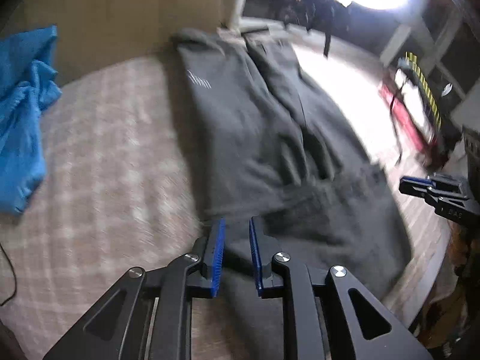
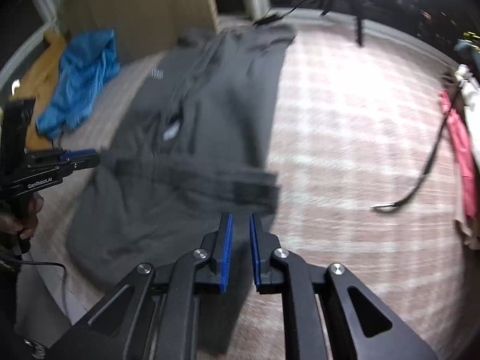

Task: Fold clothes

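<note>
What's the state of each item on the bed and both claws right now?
Grey garment: spread lengthwise on the bed, near hem gripped at both corners.
Blue garment: crumpled heap, untouched.
Left claw: shut on the hem's left corner.
Right claw: shut on the hem's right corner.
Pink cloth: lying at the bed's edge.

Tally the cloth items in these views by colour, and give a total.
Dark grey: 1, the dark grey cotton T-shirt with white chest print spread on the pale checked bed cover.
Blue: 1, the crumpled blue fabric garment near the bed's far left edge.
Pink or red: 1, the pink-red cloth at the right edge; its kind is unclear.
Total: 3
</note>
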`<state>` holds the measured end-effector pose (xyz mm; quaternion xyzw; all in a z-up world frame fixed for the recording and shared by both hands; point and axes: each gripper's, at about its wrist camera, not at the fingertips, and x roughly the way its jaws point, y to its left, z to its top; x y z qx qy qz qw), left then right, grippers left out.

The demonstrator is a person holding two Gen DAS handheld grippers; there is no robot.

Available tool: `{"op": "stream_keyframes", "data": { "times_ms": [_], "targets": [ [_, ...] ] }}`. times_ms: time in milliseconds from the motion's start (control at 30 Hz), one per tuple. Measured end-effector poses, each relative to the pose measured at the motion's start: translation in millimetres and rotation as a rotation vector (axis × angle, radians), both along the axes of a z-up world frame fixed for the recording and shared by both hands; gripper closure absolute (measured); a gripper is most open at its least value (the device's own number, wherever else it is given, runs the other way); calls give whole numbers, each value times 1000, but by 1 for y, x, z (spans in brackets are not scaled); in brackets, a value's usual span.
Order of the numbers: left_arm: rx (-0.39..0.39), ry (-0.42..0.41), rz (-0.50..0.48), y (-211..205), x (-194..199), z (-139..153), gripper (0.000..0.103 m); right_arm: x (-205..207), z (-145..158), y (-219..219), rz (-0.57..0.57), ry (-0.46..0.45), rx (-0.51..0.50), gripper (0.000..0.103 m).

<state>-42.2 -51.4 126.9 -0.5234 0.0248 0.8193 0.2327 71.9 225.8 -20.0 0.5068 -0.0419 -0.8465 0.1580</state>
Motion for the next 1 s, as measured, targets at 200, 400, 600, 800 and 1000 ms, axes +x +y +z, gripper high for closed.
{"op": "stream_keyframes", "data": {
  "times_ms": [200,400,600,800,1000],
  "targets": [
    [92,76,48,-21,-29,51,80,-17,67,25,-76,124,-88,91],
    [174,136,83,-19,-85,80,64,-75,98,23,-86,210,-51,61],
    [125,93,92,-1,-154,54,64,-161,74,18,-115,184,-5,59],
    [116,-5,87,15,-217,4,64,-237,33,0,-82,119,32,59],
    [90,-90,67,31,-262,-38,63,-297,-4,-10,-54,58,47,59]
  ]
}}
